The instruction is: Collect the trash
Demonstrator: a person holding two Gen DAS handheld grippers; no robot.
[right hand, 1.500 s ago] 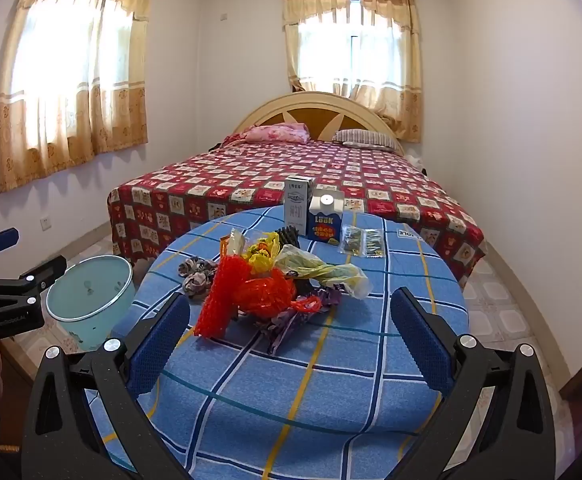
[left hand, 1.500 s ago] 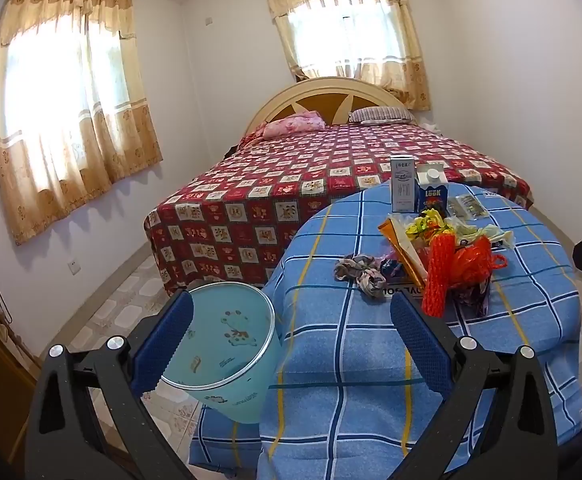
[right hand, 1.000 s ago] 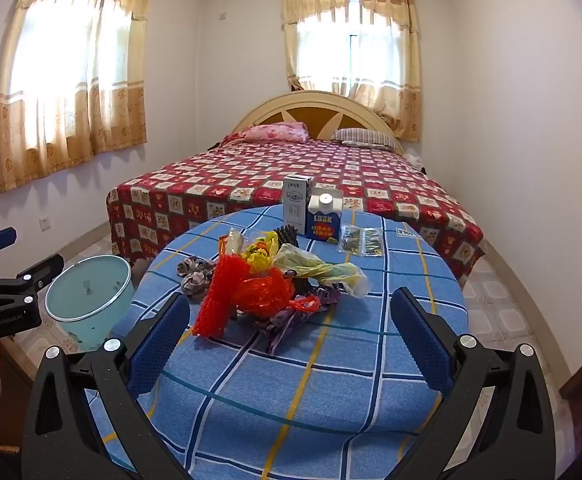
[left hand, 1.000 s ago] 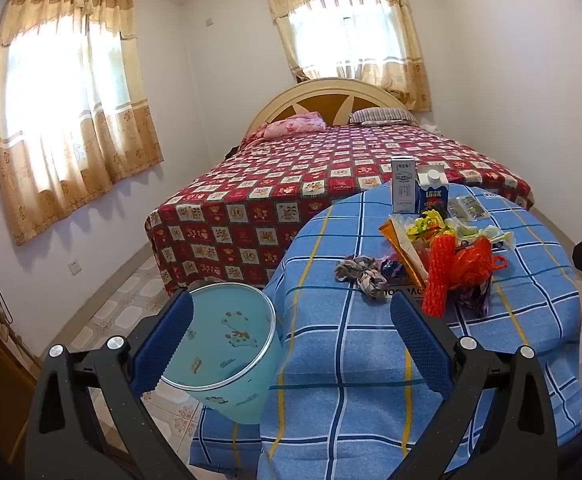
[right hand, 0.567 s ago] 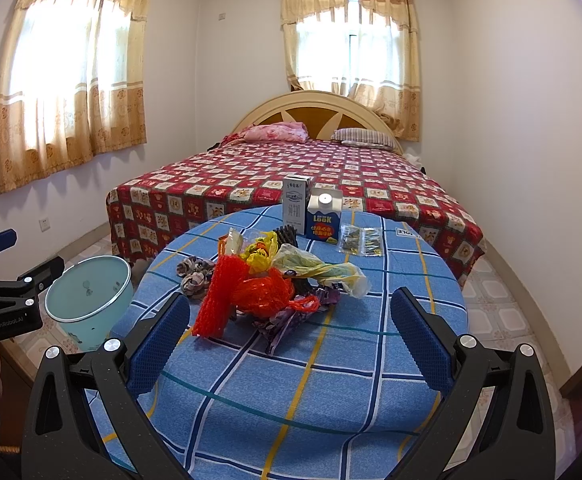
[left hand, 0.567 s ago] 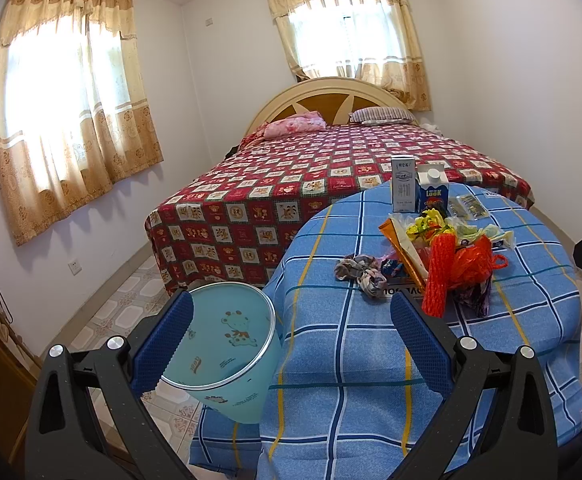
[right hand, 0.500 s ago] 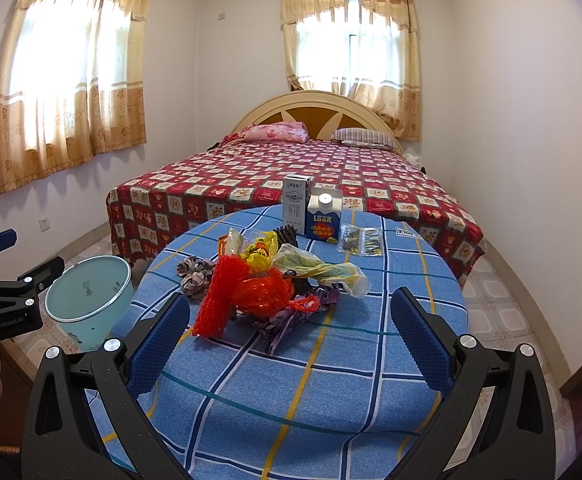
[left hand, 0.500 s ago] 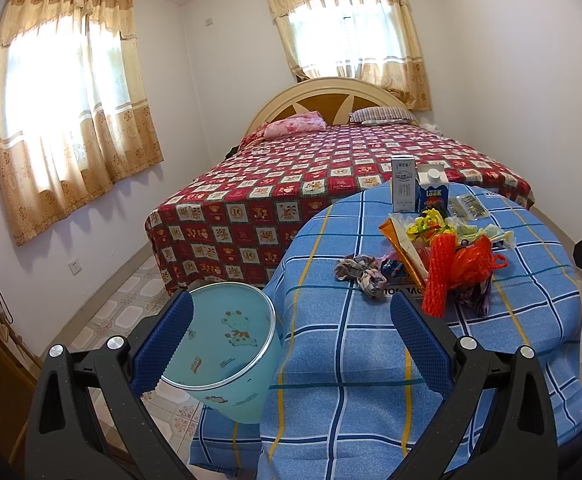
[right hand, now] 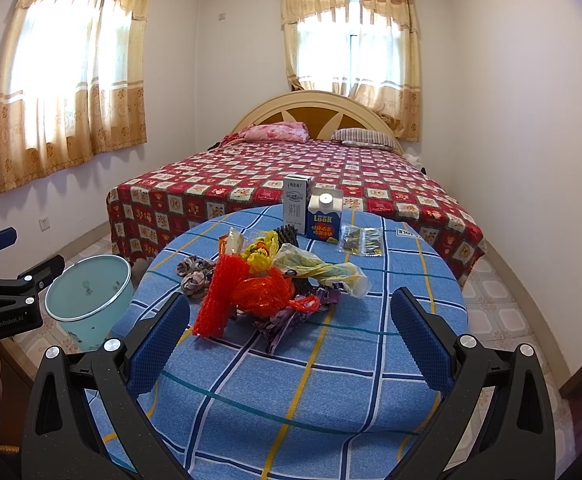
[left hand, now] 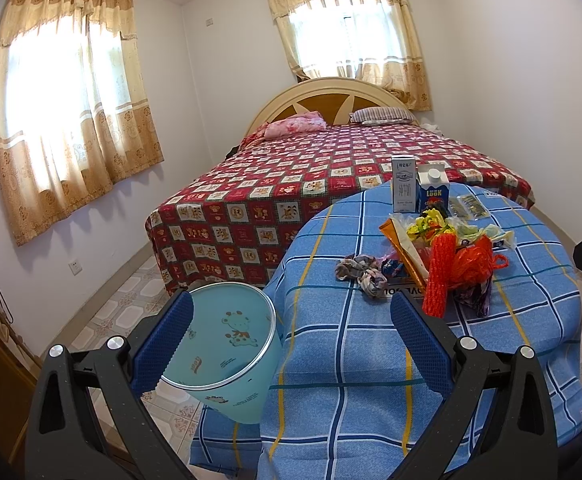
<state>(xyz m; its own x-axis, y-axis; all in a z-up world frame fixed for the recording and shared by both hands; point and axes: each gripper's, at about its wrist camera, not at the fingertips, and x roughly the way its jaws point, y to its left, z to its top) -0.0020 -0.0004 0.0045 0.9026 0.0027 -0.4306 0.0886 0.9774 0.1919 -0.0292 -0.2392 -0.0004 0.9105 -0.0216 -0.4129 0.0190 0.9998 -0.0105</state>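
A pile of trash lies on the round table with a blue checked cloth (right hand: 331,360): a red foam net (right hand: 217,300), an orange plastic bag (right hand: 265,294), a yellowish bag (right hand: 323,270), wrappers and a cloth scrunchie (right hand: 193,274). The same pile (left hand: 451,260) shows in the left wrist view. A light blue waste bin (left hand: 219,348) stands on the floor left of the table, also in the right wrist view (right hand: 87,300). My left gripper (left hand: 291,332) is open and empty, above the bin and table edge. My right gripper (right hand: 291,328) is open and empty, short of the pile.
Two cartons (right hand: 311,212) and small packets (right hand: 361,240) stand at the table's far side. A bed with a red patterned cover (right hand: 291,176) is behind the table. Tiled floor (left hand: 131,300) lies to the left. The left gripper's body (right hand: 7,300) shows at the right view's left edge.
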